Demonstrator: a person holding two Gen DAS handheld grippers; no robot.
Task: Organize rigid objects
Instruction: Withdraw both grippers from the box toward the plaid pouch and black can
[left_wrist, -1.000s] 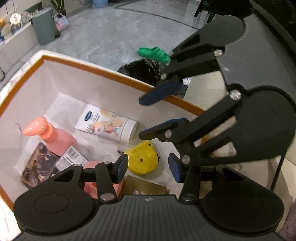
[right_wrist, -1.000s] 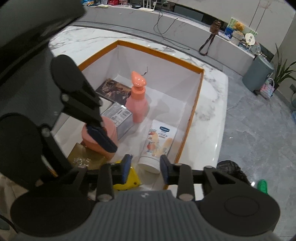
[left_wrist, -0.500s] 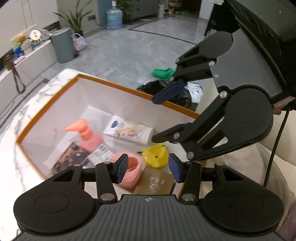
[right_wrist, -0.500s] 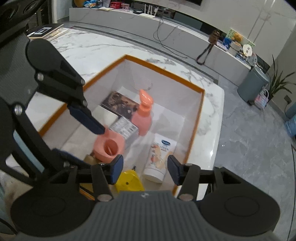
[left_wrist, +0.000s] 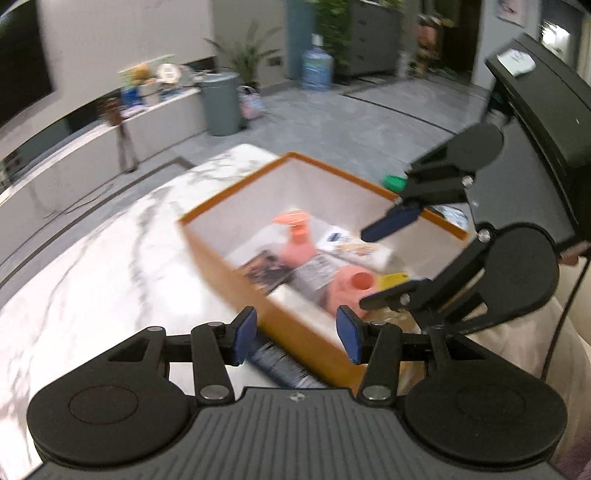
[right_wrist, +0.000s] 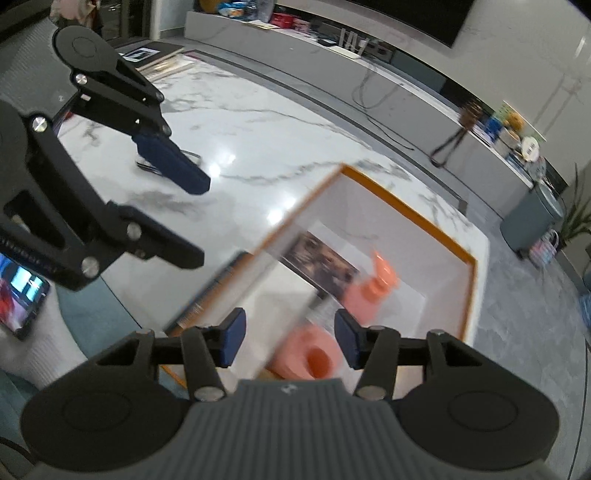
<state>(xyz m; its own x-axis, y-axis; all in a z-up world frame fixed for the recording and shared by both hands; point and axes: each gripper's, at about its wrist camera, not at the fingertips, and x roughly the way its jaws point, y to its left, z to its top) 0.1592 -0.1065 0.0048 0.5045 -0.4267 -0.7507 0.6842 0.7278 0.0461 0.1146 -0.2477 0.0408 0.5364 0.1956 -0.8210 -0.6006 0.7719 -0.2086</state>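
The orange-rimmed box (left_wrist: 229, 280) is seen in the middle of the left wrist view and in the lower right of the right wrist view, standing on the marble desk (left_wrist: 92, 266); both grippers are held above it and no pad touches anything. The left gripper (left_wrist: 297, 336) is spread, with only the near wall of the box seen behind its gap, and the right gripper (right_wrist: 290, 341) is spread in the same way and nothing is carried by it. The sorted things lie ahead of and below the fingers: a pink pump bottle (left_wrist: 297, 236) stands upright, a pink cup (right_wrist: 314, 356) lies on its side with the mouth turned toward the cameras, and a white tube (left_wrist: 354, 245) lies along the far wall. In the right wrist view, a thin dark metal thing (right_wrist: 168, 162) is seen on the desk in the upper left, just behind a finger of the left gripper, so the left hand is judged nearer if it is the next thing. Its shape cannot be made out. Both views are blurred, and the yellow thing (left_wrist: 393, 278) is partly covered by the right gripper.
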